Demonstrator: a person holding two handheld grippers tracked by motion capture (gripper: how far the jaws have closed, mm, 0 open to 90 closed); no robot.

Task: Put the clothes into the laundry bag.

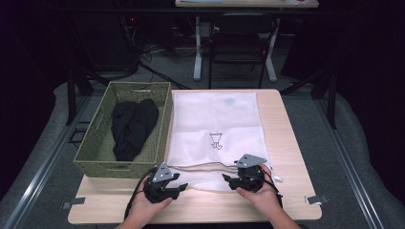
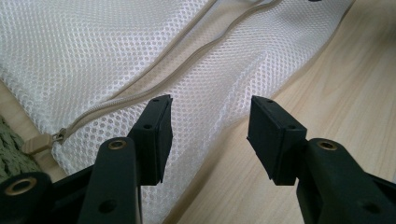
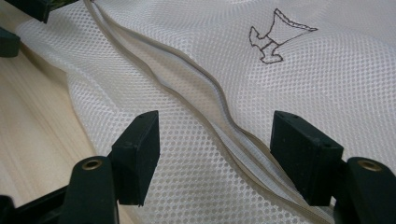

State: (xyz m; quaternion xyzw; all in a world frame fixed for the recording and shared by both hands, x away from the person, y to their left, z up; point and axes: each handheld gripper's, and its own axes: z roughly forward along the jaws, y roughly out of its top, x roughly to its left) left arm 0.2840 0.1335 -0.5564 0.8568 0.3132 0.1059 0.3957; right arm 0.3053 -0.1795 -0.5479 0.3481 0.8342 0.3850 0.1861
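On the table's near edge, white mesh laundry bag [image 1: 215, 129], small outline logo [image 1: 216, 140], no readable writing, left claw [image 2: 209, 122] and right claw [image 3: 215, 135] open, gripping nothing.

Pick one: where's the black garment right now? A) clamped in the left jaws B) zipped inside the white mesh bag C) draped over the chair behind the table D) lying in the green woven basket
D: in the high view the black garment lies bunched inside the green woven basket, beside the white mesh bag, which lies flat on the table.
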